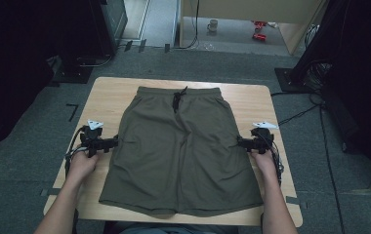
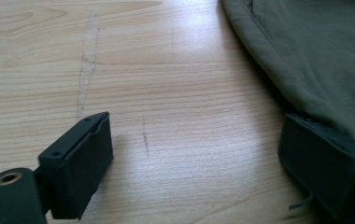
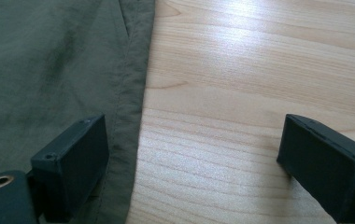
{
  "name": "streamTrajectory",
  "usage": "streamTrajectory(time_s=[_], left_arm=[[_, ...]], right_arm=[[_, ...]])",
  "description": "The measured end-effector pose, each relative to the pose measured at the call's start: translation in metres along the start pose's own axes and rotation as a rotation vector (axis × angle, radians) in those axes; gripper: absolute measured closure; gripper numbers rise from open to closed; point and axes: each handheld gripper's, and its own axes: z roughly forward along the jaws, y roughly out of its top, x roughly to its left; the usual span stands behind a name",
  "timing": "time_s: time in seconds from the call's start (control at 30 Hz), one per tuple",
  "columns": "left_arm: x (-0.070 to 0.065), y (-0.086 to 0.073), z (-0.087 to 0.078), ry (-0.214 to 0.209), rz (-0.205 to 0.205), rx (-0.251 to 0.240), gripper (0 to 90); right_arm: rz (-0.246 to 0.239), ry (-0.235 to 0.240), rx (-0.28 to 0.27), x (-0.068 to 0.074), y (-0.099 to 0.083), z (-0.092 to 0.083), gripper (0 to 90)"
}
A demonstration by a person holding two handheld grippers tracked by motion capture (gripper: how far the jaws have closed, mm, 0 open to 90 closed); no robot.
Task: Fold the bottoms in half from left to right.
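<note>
While the olive drawstring shorts (image 1: 178, 151) lie flat and unfolded on the wooden table (image 1: 110, 92), left gripper (image 1: 114, 143) and right gripper (image 1: 240, 142) flank the side seams, jaws wide, nothing grasped; any folding seems yet to begin.

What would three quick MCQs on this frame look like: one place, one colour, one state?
1. Where do the shorts lie?
A. spread flat mid-table
B. bunched at a corner
C. on the floor

2. Their colour?
A. red
B. olive green
C. white

3. The left gripper and right gripper are:
A. both shut on cloth
B. both open
C. one open, one shut

Key: 1 A, the high view shows them flat on the table; 2 B, olive in all views; 3 B, both gripper views show jaws apart at the side seams.
</note>
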Motion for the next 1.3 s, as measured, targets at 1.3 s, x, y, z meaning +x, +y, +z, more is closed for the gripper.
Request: streamTrajectory(time_s=[1.3], left_arm=[[0.0076, 0.0043, -0.0027, -0.097, 0.099, 0.051, 15.3]], right_arm=[[0.022, -0.024, 0.001, 0.0038, -0.0013, -0.0011, 7.7]])
